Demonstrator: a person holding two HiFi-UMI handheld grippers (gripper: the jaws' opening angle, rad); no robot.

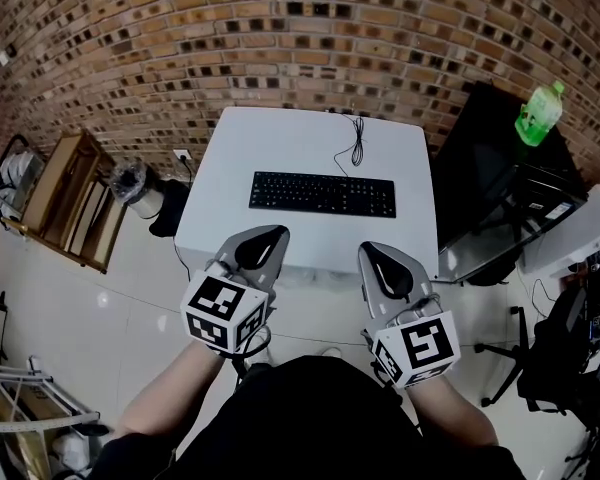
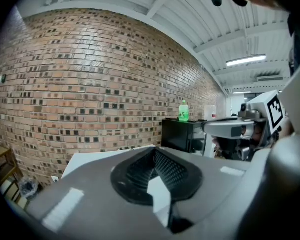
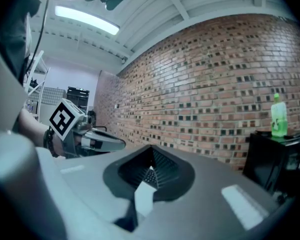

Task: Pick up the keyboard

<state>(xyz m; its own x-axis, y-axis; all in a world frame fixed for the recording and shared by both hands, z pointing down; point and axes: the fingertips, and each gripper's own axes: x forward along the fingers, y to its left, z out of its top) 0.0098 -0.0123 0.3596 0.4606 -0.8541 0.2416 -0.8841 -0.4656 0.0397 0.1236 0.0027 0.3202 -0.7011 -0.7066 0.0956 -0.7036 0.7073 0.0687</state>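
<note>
While keyboard [image 1: 322, 194] lies on table [image 1: 280, 138], left gripper [image 1: 273, 231] jaws closed, empty, right gripper [image 1: 371, 249] jaws likewise

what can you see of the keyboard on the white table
The keyboard is a black, slim, full-width slab with dark keys, plastic by its look. It lies flat on the white table, long side across, a bit toward the near edge. A thin black cable lies bunched just behind it. Neither gripper touches it: the left gripper and right gripper hang short of it at the table's near edge.
</note>
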